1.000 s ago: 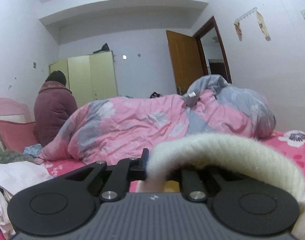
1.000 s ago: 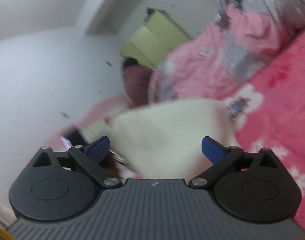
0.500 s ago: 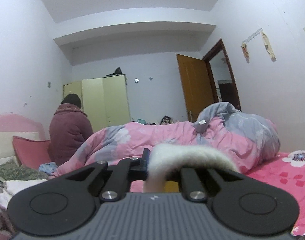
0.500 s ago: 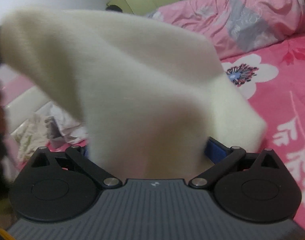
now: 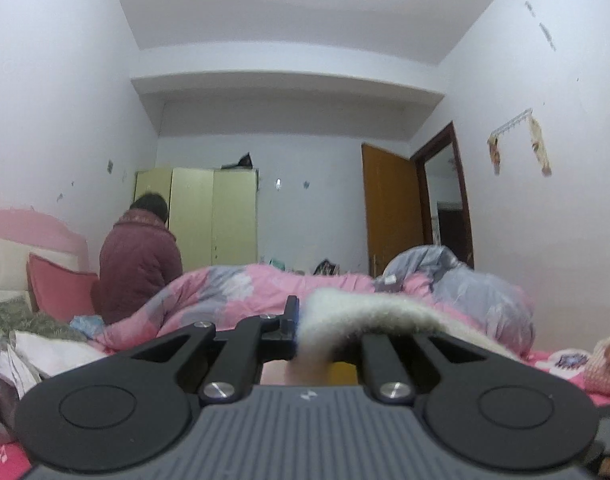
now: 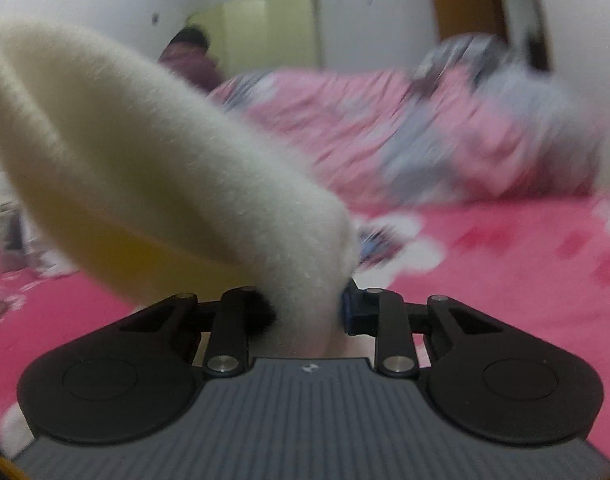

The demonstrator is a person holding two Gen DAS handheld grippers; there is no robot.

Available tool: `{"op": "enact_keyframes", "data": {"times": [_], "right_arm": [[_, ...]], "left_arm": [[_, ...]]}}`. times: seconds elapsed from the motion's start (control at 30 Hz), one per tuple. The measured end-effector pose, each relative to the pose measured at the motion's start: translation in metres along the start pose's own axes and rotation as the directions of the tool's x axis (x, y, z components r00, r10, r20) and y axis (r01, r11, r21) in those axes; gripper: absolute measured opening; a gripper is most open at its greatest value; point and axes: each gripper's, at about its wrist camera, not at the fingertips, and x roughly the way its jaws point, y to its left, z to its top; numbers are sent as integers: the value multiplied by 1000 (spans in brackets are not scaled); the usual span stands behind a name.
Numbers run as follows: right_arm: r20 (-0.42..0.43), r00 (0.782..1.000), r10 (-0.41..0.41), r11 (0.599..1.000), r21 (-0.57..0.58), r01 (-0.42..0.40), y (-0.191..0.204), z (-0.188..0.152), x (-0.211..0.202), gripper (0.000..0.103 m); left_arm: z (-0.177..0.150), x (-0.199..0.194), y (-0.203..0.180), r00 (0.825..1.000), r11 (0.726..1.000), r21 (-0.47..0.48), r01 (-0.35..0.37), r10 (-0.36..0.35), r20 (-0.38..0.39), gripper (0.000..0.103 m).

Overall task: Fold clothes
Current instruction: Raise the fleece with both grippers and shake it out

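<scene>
Both hand-held grippers pinch one fluffy cream-white knit garment (image 6: 153, 152). The left gripper (image 5: 317, 332) has its jaws drawn narrow on a fold; the right gripper (image 6: 305, 308) clamps another bunched edge. The garment hangs above the pink flowered bedsheet (image 6: 505, 264), open in front of the rumpled pink-and-grey quilt (image 5: 233, 300). Only the left view sharply shows the seated person in a maroon jacket (image 5: 139, 260).

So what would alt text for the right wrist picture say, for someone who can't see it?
The right gripper is shut on a fluffy cream garment, which rises up and off to the left. Behind it, blurred, lie a pink bed, a pink and grey quilt and a person by a wardrobe.
</scene>
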Motion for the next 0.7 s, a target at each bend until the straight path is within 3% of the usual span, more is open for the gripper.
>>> {"op": "enact_keyframes", "data": {"times": [0.13, 0.33, 0.7], "right_arm": [[112, 992, -56, 997, -48, 61, -5, 24, -34, 21], [265, 961, -82, 987, -115, 116, 2, 50, -70, 20], [485, 872, -68, 968, -179, 175, 1, 98, -123, 19]], "left_arm": [[18, -24, -6, 996, 1000, -6, 1, -1, 85, 10], [44, -51, -10, 982, 1000, -14, -6, 8, 188, 11], [79, -79, -9, 952, 998, -55, -5, 21, 305, 11]]}}
